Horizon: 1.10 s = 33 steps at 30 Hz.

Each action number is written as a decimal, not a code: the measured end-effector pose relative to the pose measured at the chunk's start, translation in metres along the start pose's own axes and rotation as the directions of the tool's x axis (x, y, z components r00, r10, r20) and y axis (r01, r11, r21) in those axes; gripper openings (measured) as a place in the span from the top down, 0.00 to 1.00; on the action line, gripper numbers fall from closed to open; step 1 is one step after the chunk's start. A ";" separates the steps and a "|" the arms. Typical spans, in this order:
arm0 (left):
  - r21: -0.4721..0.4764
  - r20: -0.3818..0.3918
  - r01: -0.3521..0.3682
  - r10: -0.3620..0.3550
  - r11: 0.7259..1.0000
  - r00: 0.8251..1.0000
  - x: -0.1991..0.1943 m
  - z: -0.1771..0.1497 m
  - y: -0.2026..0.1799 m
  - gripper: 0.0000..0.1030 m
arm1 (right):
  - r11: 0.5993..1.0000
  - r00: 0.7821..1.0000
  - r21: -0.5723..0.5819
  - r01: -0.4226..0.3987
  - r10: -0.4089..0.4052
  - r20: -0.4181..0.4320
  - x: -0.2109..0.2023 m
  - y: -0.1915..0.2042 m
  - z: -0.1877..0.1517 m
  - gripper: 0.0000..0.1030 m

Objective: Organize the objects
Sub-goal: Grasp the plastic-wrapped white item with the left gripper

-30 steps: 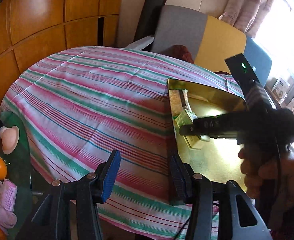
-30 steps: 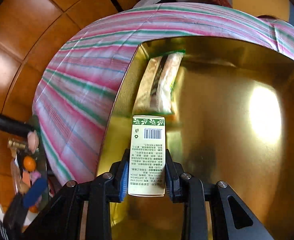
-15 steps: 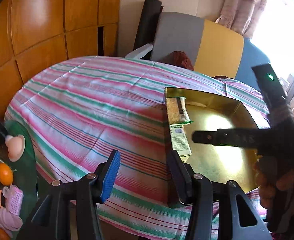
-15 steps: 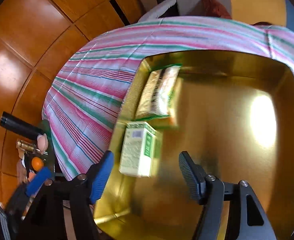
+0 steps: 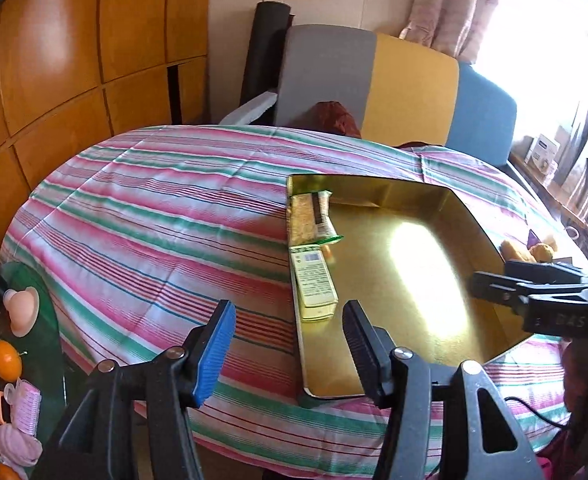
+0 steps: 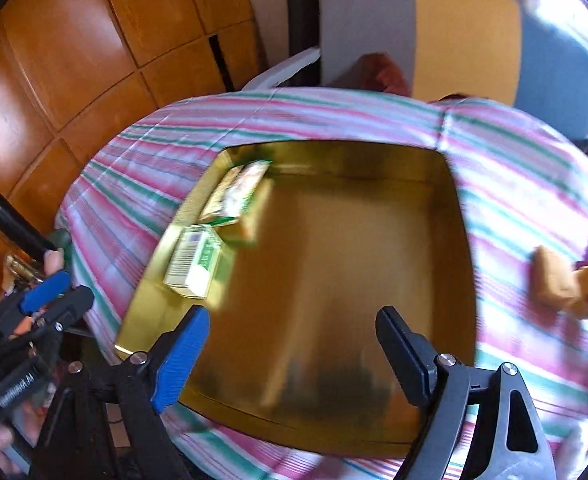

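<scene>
Looking along the left gripper, the far left shows a small green side table with an orange fruit and pink rollers, things the right wrist view barely catches. Its jaws are opening with nothing between them, hovering over the striped cloth at the near left corner of the gold tray. Inside the tray, along its left wall, a snack packet lies at the far end and the white-and-green box lies flat just in front of it. The right wrist view, blurred, adds a tan packet on the cloth to the right of the tray. The right gripper is opening wide and empty above the tray floor.

A second ago that gripper was clamped on the box, held upright; now the box rests in the tray and the gripper has drawn back and up.
</scene>
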<state>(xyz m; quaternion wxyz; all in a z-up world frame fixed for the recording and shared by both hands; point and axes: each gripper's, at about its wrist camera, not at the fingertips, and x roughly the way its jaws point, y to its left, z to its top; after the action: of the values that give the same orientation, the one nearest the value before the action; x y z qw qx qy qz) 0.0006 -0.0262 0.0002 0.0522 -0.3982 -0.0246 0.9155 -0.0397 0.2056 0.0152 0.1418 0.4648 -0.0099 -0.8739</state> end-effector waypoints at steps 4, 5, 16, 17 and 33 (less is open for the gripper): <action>0.030 -0.006 0.013 -0.013 0.999 1.000 0.000 -0.001 -0.013 0.45 | 0.997 0.997 -0.009 0.075 -0.074 0.035 -0.019 -0.021 -0.009 0.13; 0.038 -0.009 0.017 -0.017 0.999 1.000 0.000 -0.001 -0.017 0.45 | 0.996 0.995 -0.006 0.091 -0.091 0.039 -0.023 -0.027 -0.011 0.13; 0.135 -0.055 0.143 -0.137 0.980 0.989 0.005 0.004 -0.070 0.45 | 0.947 0.952 0.146 0.287 -0.299 0.067 -0.079 -0.134 -0.046 0.12; 0.153 -0.061 0.166 -0.159 0.974 0.985 0.005 0.005 -0.078 0.45 | 0.936 0.945 0.171 0.306 -0.321 0.066 -0.085 -0.145 -0.050 0.12; 0.344 -0.348 0.571 -0.463 0.746 0.815 0.030 -0.002 -0.268 0.46 | 0.631 0.868 0.675 0.383 -0.495 -0.029 -0.170 -0.314 -0.150 0.11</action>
<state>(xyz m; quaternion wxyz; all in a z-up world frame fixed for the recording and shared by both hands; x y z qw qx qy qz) 0.0016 0.2436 0.0001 0.3952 -0.4611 0.0757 0.7909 0.0973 0.5679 0.0209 -0.2507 0.4010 -0.2157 -0.8543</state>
